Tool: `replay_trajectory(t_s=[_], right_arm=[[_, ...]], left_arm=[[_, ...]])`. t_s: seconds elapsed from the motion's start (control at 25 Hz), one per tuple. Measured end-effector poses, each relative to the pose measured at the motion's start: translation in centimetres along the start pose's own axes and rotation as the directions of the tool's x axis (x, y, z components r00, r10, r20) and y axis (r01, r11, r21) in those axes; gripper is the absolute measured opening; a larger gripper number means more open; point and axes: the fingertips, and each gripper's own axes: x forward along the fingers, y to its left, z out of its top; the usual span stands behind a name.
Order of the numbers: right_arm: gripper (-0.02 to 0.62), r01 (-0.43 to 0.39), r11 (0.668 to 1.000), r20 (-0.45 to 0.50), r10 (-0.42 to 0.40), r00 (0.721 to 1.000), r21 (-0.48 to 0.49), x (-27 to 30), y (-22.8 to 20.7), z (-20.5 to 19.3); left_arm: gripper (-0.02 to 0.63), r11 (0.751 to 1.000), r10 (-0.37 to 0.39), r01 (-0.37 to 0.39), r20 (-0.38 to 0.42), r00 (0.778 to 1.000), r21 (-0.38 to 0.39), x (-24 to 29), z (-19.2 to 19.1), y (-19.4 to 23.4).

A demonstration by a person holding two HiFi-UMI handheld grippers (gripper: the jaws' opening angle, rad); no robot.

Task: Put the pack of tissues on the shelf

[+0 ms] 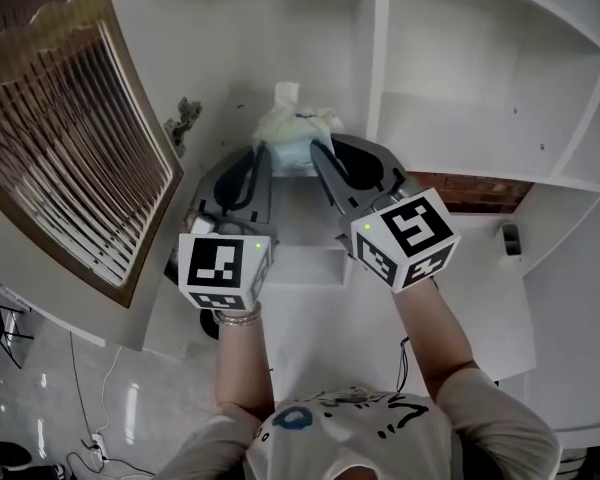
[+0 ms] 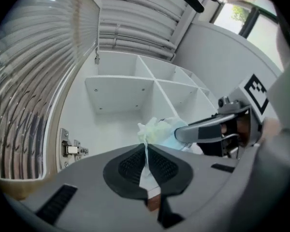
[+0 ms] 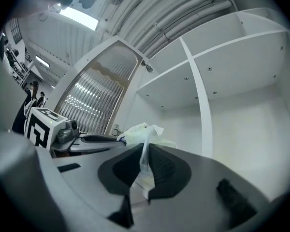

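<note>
The pack of tissues (image 1: 296, 136), pale green and blue in a thin plastic wrap with a tissue poking out on top, hangs in the air in front of the white shelf (image 1: 380, 78). My left gripper (image 1: 261, 160) is shut on the wrap at the pack's left side, and my right gripper (image 1: 321, 160) is shut on it at the right side. In the left gripper view the pads (image 2: 157, 166) pinch a thin fold of wrap, with the pack (image 2: 160, 130) just beyond. In the right gripper view the wrap runs between the shut pads (image 3: 159, 167), the pack (image 3: 142, 132) ahead.
The shelf has open white compartments (image 2: 121, 93) split by a vertical divider (image 3: 203, 105). A cabinet door with ribbed glass (image 1: 70, 128) stands open at the left, its hinge (image 2: 70, 149) on the side wall. A brick-coloured patch (image 1: 475, 190) shows lower right.
</note>
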Motion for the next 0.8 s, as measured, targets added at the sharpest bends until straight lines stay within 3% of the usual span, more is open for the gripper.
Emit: replay_trajectory(t_s=[0.16, 0.52, 0.68, 0.8], right_arm=[[0.041, 0.013, 1.000, -0.058, -0.013, 0.998, -0.001, 1.4, -0.6, -1.4], [0.051, 0.021, 1.000, -0.107, -0.021, 0.994, -0.004, 2.1, -0.8, -3.1], [0.069, 0.072, 0.997, -0.102, -0.073, 0.992, -0.019, 1.8, -1.5, -3.0], [0.069, 0.085, 0.995, -0.101, -0.089, 0.991, -0.044, 2.0, -1.8, -3.1]], left_arm=[[0.020, 0.997, 0.042, -0.040, -0.042, 0.998, 0.063, 1.6, -1.3, 0.7], [0.020, 0.998, 0.044, -0.041, -0.092, 0.995, 0.039, 2.9, -3.2, 1.5], [0.020, 0.994, 0.099, -0.092, -0.110, 0.989, 0.065, 2.8, -3.8, 2.7], [0.020, 0.994, 0.093, -0.088, -0.101, 0.990, 0.057, 3.0, -4.0, 3.0]])
